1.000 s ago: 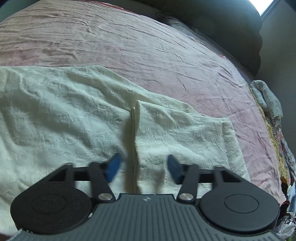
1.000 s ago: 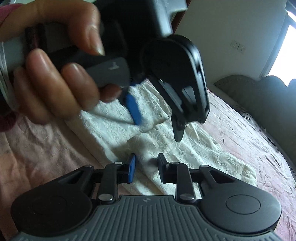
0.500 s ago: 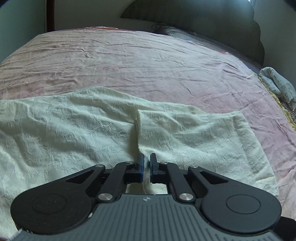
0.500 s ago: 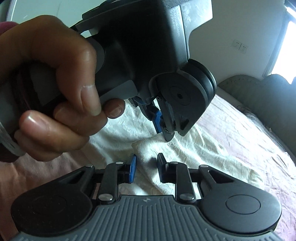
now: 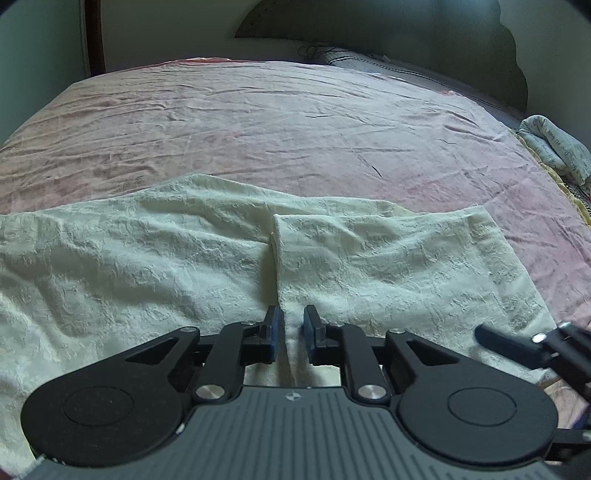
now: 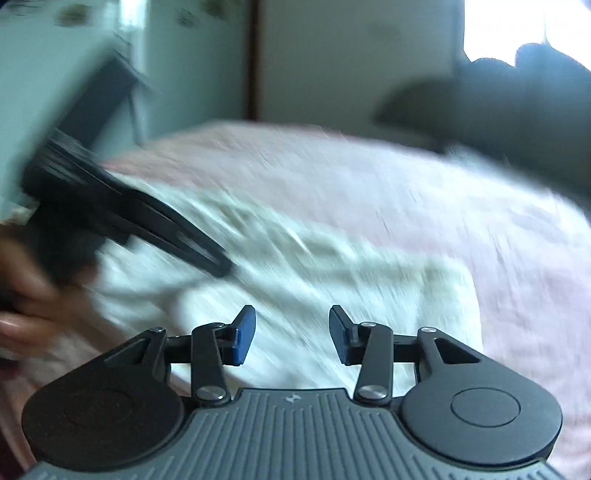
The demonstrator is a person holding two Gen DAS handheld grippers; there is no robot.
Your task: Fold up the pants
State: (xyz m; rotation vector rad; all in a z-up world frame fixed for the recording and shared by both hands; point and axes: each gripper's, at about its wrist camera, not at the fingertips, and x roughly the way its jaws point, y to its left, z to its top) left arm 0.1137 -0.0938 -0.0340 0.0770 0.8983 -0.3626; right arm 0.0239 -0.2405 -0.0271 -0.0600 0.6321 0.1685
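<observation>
Cream textured pants (image 5: 155,266) lie flat across the near part of a pink bedsheet (image 5: 280,122), with one end folded over so a hem edge (image 5: 275,251) runs toward me. My left gripper (image 5: 293,334) is shut on that folded edge of the pants near its front end. My right gripper (image 6: 291,334) is open and empty, hovering over the pants (image 6: 314,280) in a blurred view. The left gripper's body (image 6: 122,218) and the hand holding it show at the left of the right wrist view.
A dark padded headboard (image 5: 388,33) stands at the far end of the bed. A bundle of patterned cloth (image 5: 554,147) lies at the bed's right edge. Part of the right gripper (image 5: 532,347) enters the left wrist view at lower right.
My left gripper closed on the folded edge of the pants and stays there. My right gripper swung quickly to the right and opened wider.
</observation>
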